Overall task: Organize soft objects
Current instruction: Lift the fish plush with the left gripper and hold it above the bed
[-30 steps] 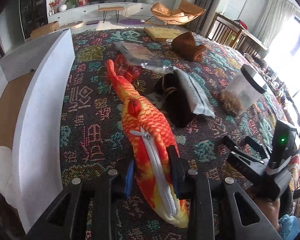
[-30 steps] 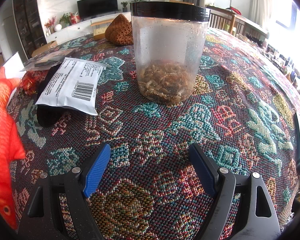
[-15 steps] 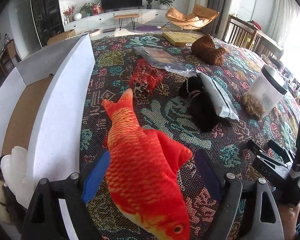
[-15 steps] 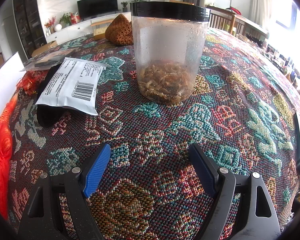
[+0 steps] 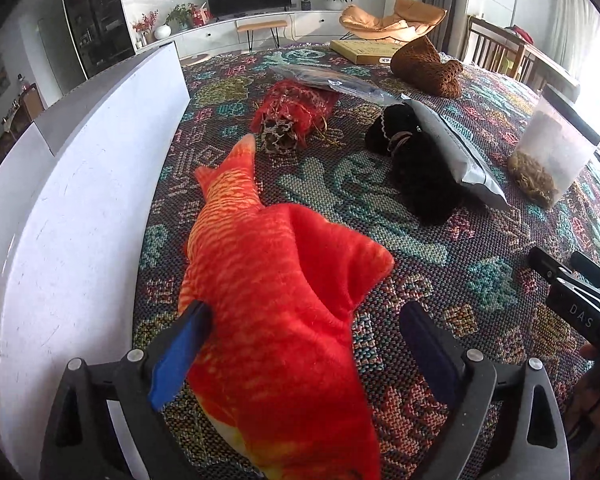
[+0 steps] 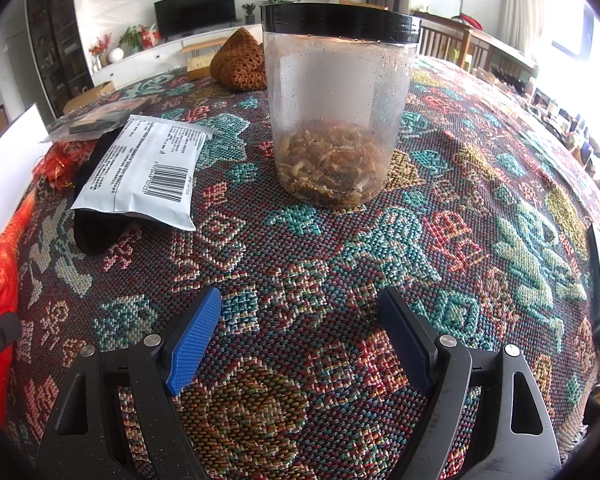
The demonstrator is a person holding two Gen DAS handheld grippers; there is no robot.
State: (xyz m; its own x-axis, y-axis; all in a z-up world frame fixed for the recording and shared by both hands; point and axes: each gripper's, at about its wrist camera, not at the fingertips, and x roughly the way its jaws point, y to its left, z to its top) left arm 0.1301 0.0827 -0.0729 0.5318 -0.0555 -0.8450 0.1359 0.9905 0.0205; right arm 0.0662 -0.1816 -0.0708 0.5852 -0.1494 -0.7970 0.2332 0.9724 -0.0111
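Room: living room with a dark television on a long white cabinet at the back, and a tan lounge chair beside it.
Table: wide top under a woven patterned cloth (image 5: 400, 240) in teal, red and brown, carrying everything.
White box: tall white-walled storage box (image 5: 72, 208) along the table's left edge; something pale and soft shows in its near corner.
Plush fish: large orange-red plush fish (image 5: 276, 312) lying on the cloth just beside the box wall, tail toward the far edge.
Black plush: dark furry soft item (image 5: 420, 176) mid-table, partly under a grey-white foil packet (image 6: 148, 168).
Jar: clear plastic jar with black lid (image 6: 340, 112), dried bits in the bottom, nearer the right edge.
Red pouch: red mesh pouch (image 5: 296, 114) beyond the fish's tail.
Left gripper: left gripper (image 5: 300, 344) straddles the fish's body, jaws opening; the left pad touches the plush, the right one stands clear.
Right gripper: right gripper (image 6: 300, 332) hovers over bare cloth, jaws apart, nothing between them.
Step, judged: the fish appears released short of the box. Regrip it at mid-body, squeeze firmly so the plush cannot slump, and lift well over the wall.
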